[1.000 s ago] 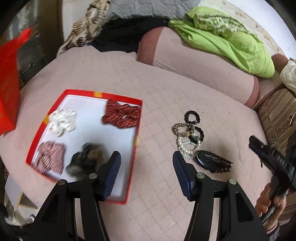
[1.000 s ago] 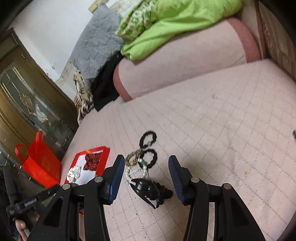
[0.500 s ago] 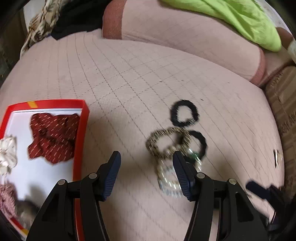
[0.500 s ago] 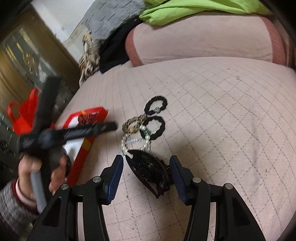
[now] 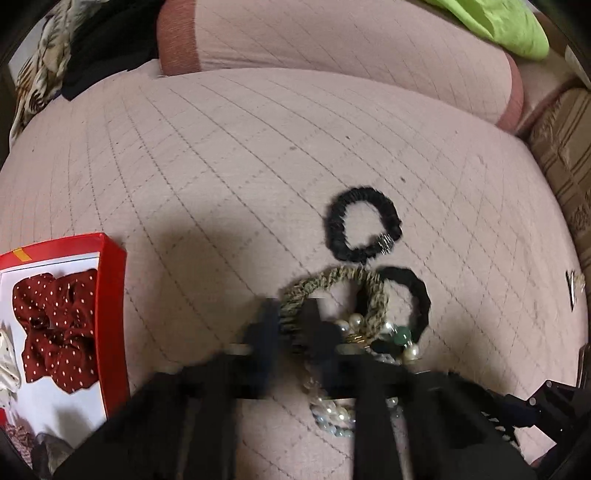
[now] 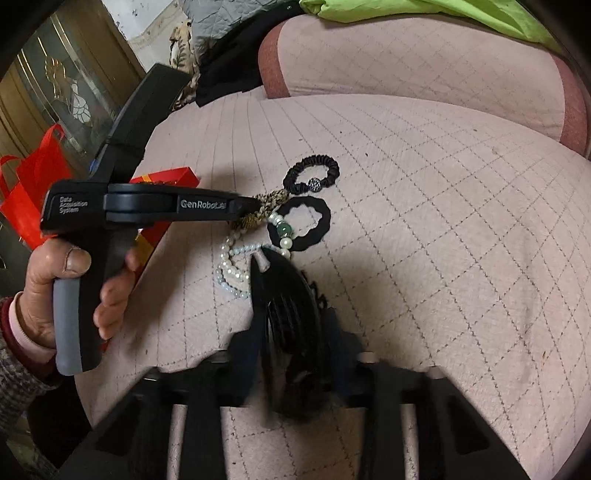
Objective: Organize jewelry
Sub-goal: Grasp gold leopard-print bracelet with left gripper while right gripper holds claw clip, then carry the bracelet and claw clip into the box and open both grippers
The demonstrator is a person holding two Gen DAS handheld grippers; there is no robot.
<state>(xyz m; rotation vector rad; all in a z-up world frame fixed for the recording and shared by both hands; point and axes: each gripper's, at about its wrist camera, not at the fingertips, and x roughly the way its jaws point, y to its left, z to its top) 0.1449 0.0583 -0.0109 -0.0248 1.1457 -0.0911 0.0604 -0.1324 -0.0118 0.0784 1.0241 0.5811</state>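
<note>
Nearest the right wrist camera, the right claw (image 6: 291, 354) has its dark blue ribbed pads on either side of a glossy black plastic hair claw clip with comb teeth (image 6: 286, 310); the jaws are closing, and the clip fills the gap between them and looks already pinched. The clip lies on the bed's pale pink quilted cover (image 6: 443, 240), stitched in a diamond grid.

Just beyond the clip lies a coiled string of round white pearl-like beads (image 6: 231, 271), one green bead among them. Next to it, the left claw (image 5: 291, 328) is pressed together on the near rim of a woven tan-and-brown speckled fabric hair ring (image 5: 332, 295). Its black arm reads "GenRobot.ai" and "Data Acquisition System" in pale lettering, and a hand (image 6: 70, 284) with a pink cuff grips its grey handle.

A flat black fabric hair ring with a wavy inner edge (image 6: 301, 223) overlaps the speckled ring and the beads. Farther on, apart from the cluster, lies a black ruched fabric hair ring with a small metallic bead (image 6: 312, 173).

To the left stands a shallow red cardboard box with a white floor (image 5: 110, 295), holding a dark red scrunchie with white dots (image 5: 55, 325). Behind, a pink bolster cushion with darker ends (image 5: 332, 48) carries a lime green cloth (image 5: 509, 26); a red bag (image 6: 29, 192) stands at the far left.
</note>
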